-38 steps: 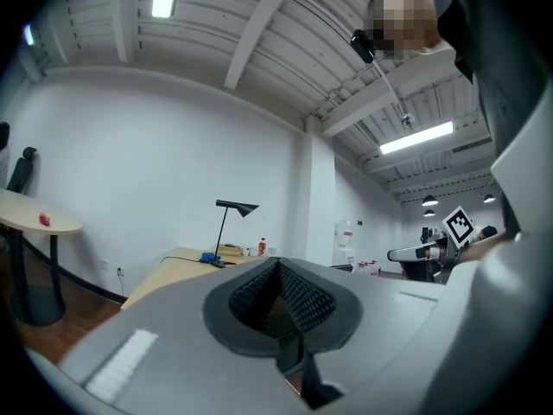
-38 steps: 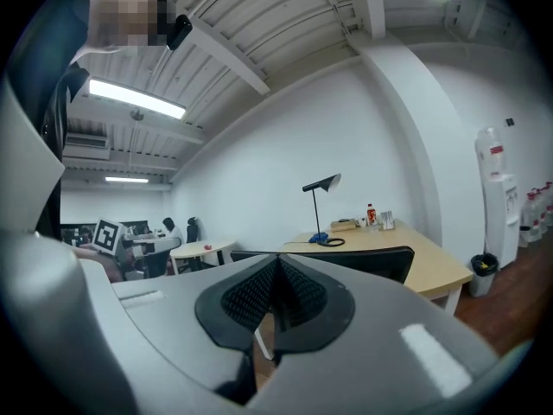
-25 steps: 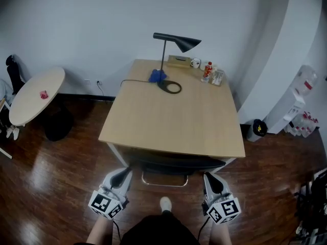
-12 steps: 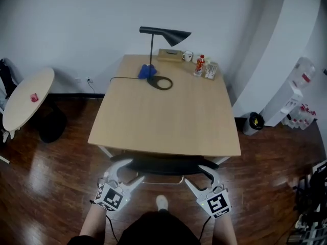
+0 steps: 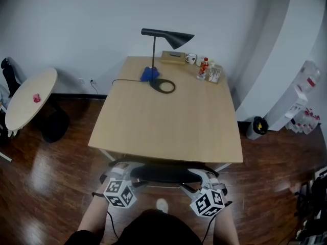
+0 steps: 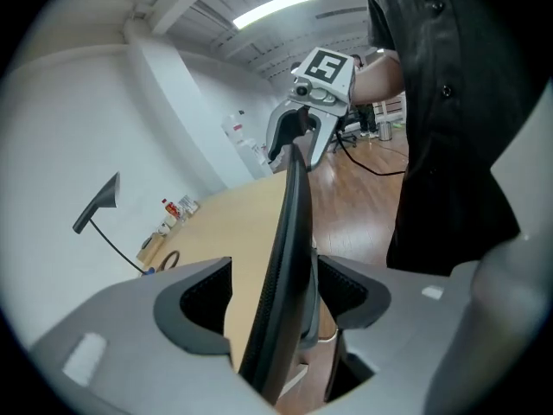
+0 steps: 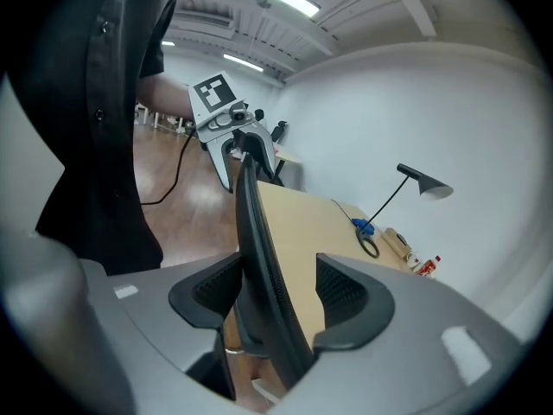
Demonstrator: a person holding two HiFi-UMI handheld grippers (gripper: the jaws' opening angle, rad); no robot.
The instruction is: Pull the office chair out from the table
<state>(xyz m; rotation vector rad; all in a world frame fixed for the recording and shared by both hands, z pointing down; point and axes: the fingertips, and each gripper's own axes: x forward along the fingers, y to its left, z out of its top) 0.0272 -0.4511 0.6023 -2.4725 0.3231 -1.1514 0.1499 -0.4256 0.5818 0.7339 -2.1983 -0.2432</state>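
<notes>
Since the chair sits tucked under the table, straight ahead of both grippers, the top edge of its back runs crosswise from one gripper to the other. The left gripper straddles the left end of that edge, jaws apart with the thin edge between them, not clamped. The right gripper does the same at the right end, equally near. Behind both are bare floor and the person, so a straight pull back looks clear once the jaws close.
</notes>
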